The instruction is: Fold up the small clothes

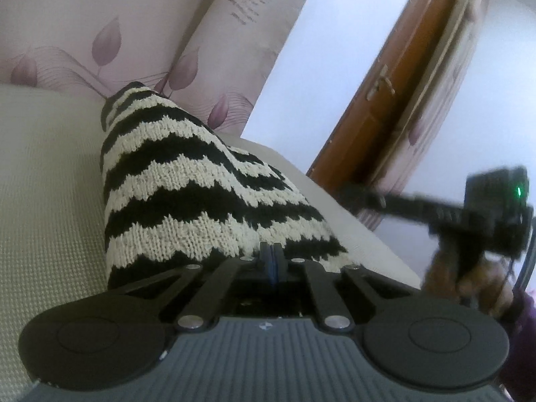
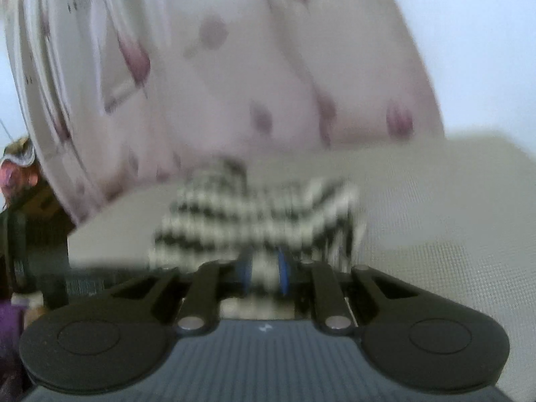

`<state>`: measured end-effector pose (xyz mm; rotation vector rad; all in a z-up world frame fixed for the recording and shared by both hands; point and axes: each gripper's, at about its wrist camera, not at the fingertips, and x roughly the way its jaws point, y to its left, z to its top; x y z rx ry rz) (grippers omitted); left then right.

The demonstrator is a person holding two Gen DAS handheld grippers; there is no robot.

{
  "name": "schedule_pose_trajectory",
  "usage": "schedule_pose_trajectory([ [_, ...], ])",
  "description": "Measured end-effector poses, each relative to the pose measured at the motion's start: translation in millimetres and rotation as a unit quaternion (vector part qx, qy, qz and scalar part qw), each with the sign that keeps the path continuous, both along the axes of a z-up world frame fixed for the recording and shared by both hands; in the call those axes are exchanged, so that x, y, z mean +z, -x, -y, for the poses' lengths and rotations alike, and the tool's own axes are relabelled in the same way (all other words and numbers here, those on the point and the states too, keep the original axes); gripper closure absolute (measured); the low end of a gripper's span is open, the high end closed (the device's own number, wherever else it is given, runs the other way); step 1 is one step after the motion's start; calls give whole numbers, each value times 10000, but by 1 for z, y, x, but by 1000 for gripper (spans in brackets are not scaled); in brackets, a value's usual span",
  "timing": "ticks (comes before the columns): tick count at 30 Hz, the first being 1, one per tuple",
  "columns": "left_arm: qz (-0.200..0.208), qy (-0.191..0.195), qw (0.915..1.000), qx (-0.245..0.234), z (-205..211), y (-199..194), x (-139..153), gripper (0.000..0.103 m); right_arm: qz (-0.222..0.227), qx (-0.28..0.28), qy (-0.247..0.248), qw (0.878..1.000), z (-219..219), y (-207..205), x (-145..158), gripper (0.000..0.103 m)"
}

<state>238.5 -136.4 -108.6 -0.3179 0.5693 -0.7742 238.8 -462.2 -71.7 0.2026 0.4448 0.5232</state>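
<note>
Pinching the striped knit garment (image 1: pixel 187 181) at two spots is what both tools are doing now, which looks like a lift of its near edge so it can be carried over into a fold. The left gripper (image 1: pixel 270 251) has its jaws drawn nearly together, blue pads meeting on a thin nip of the black-and-cream knit at the near hem, and the cloth rises from there in a tented ridge towards the far end of the bed (image 1: pixel 43 174). The right gripper (image 2: pixel 264 269) holds its jaws narrow, with a thicker bunch of the same garment between the blue pads; that view is blurred, so the grip's depth is hard to judge. In the left view the right tool shows at the right, a hand (image 1: pixel 469 268) on its handle, off the bed's right edge. The garment lies mid-bed on the pale woven cover. A floral-print headboard (image 1: pixel 67 26) stands close behind its far end and may crowd a forward fold. A brown door (image 1: pixel 395 93) is well apart.
</note>
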Motion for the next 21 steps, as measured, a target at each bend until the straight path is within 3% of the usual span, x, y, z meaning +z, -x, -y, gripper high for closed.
schedule_pose_trajectory([
  [4,38,62,10000,1,-3,3,0,92,106,-31,623,9980,-25,-46,3,87],
  [7,55,104,9999,-1,-6,5,-2,92,-322,-89,1102,9934,-35,-81,-28,88],
  [9,35,139,9999,2,-5,4,-1,92,-157,-46,938,9955,-28,-81,-44,88],
  [10,28,155,9999,-6,-5,5,-2,92,-288,-62,705,9971,-21,-83,-45,88],
  [13,46,160,9999,2,-6,6,-3,92,-667,-87,384,9970,-9,-88,-31,87],
  [15,40,196,9998,12,-7,5,-4,92,-309,-62,533,9981,-18,-82,-5,84],
  [18,48,201,9998,25,-7,6,-4,92,59,624,269,9977,-45,-81,27,84],
  [21,63,191,9998,31,-6,7,-4,92,69,1479,517,9876,-89,-94,39,84],
])
